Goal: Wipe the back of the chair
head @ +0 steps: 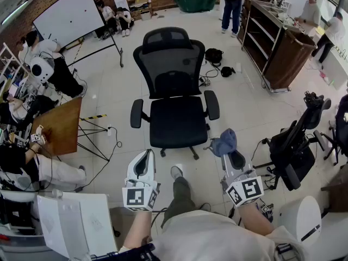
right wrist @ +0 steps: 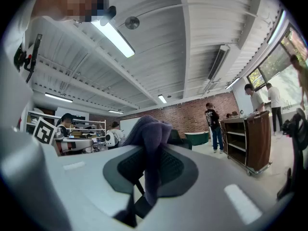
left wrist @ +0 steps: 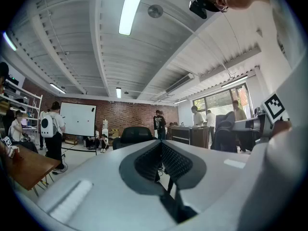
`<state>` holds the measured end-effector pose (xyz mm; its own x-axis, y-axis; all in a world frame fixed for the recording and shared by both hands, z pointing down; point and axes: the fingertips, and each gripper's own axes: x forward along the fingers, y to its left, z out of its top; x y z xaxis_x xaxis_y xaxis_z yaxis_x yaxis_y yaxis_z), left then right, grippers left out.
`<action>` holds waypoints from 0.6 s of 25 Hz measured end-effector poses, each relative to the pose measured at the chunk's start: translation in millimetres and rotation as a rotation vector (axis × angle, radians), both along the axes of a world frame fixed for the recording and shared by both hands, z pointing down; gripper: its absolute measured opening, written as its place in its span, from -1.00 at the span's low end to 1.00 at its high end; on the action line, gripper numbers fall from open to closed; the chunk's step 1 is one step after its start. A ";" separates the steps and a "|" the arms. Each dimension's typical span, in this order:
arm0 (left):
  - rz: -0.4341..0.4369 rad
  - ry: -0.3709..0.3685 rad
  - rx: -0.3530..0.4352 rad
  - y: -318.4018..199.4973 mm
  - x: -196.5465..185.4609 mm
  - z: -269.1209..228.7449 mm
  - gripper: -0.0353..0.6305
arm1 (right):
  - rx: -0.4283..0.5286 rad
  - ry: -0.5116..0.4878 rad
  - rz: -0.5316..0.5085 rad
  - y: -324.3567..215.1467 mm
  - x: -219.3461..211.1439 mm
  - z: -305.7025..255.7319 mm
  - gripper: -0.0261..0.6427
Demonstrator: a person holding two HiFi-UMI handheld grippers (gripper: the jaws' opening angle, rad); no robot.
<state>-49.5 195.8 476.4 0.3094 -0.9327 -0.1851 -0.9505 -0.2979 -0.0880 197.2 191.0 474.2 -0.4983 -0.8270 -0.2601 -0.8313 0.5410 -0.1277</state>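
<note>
A black mesh office chair (head: 174, 91) stands on the pale floor ahead of me, seat toward me and backrest (head: 169, 58) on the far side. My left gripper (head: 145, 156) is low, in front of the seat's left corner; its jaws meet with nothing between them. My right gripper (head: 231, 155) is by the seat's right front corner, shut on a blue-grey cloth (head: 224, 142) that bunches over its tips. In the right gripper view the cloth (right wrist: 149, 134) hangs down between the jaws. The left gripper view shows the chair (left wrist: 134, 134) beyond the shut left gripper (left wrist: 160, 144).
A wooden table (head: 60, 125) stands at left, and a brown shelf trolley (head: 277, 42) at right. Another black chair (head: 293, 145) sits to the right of my right gripper. Cables and bags (head: 215, 64) lie behind the chair. Several people stand or sit round the room's edges.
</note>
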 end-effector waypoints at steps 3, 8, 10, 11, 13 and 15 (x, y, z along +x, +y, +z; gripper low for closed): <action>0.004 -0.008 0.018 -45.9 -16.0 2.4 -0.70 | -0.008 0.002 0.011 -41.6 -16.0 10.0 -0.78; 0.015 -0.001 0.043 -123.8 -45.0 -27.2 -0.70 | -0.005 -0.002 0.021 -116.0 -40.6 -13.0 -0.78; 0.035 -0.007 0.051 -156.3 -54.9 -41.7 -0.70 | 0.010 0.001 0.036 -147.4 -50.1 -28.4 -0.78; 0.042 -0.009 0.055 -170.9 -59.9 -46.8 -0.70 | 0.016 0.004 0.044 -162.1 -55.3 -33.8 -0.78; 0.049 -0.014 0.063 -199.0 -71.3 -51.9 -0.70 | 0.020 0.005 0.055 -188.8 -67.5 -36.7 -0.78; 0.055 -0.019 0.059 -231.3 -81.3 -53.3 -0.70 | 0.003 0.006 0.054 -218.4 -81.6 -32.1 -0.78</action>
<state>-130.8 -35.5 423.1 0.3642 -0.9018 -0.2327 -0.9308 -0.3437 -0.1247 115.6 -27.4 442.1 -0.4542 -0.8521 -0.2601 -0.8602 0.4954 -0.1210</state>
